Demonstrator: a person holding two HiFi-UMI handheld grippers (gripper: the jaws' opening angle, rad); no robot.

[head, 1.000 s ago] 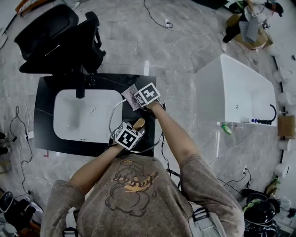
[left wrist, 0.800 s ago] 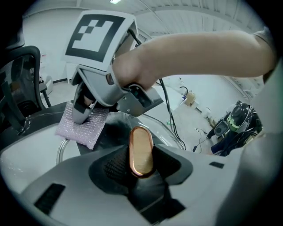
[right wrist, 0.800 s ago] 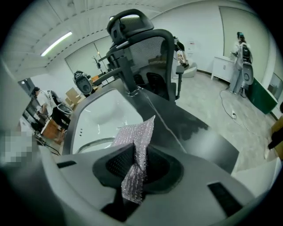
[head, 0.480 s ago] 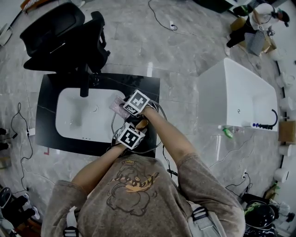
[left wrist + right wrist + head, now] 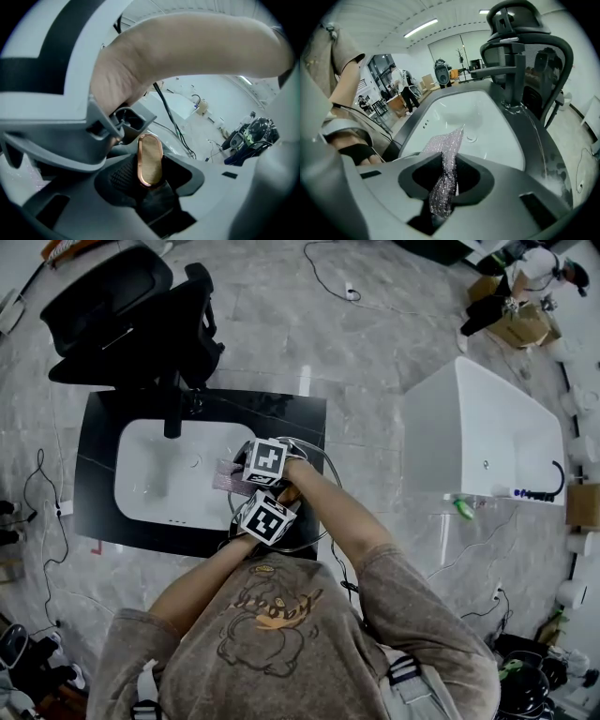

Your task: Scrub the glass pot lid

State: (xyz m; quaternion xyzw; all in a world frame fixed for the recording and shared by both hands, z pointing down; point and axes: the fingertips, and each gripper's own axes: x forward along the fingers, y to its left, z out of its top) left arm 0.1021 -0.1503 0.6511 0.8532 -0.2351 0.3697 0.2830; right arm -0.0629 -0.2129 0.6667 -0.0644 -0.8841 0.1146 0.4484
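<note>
Left gripper [image 5: 150, 174]: jaws are clamping the knob [image 5: 150, 159].
Right gripper [image 5: 445, 177]: jaws are pinching the cloth [image 5: 446, 152].
Risk: pressing at 11 o'clock may be twisting the lid [image 5: 305, 536] loose.

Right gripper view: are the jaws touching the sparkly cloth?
Touching. The right gripper view shows the right gripper with its jaws closed on the sparkly cloth, which runs down into the pinch and fans out above it.

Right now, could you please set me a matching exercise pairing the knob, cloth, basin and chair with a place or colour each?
Things:
1 knob
2 cloth
3 basin
4 chair

Place or colour:
A white
B in the right claw
C black
D in the left claw

Pairs: 1-D, 2-B, 3-A, 4-C
</note>
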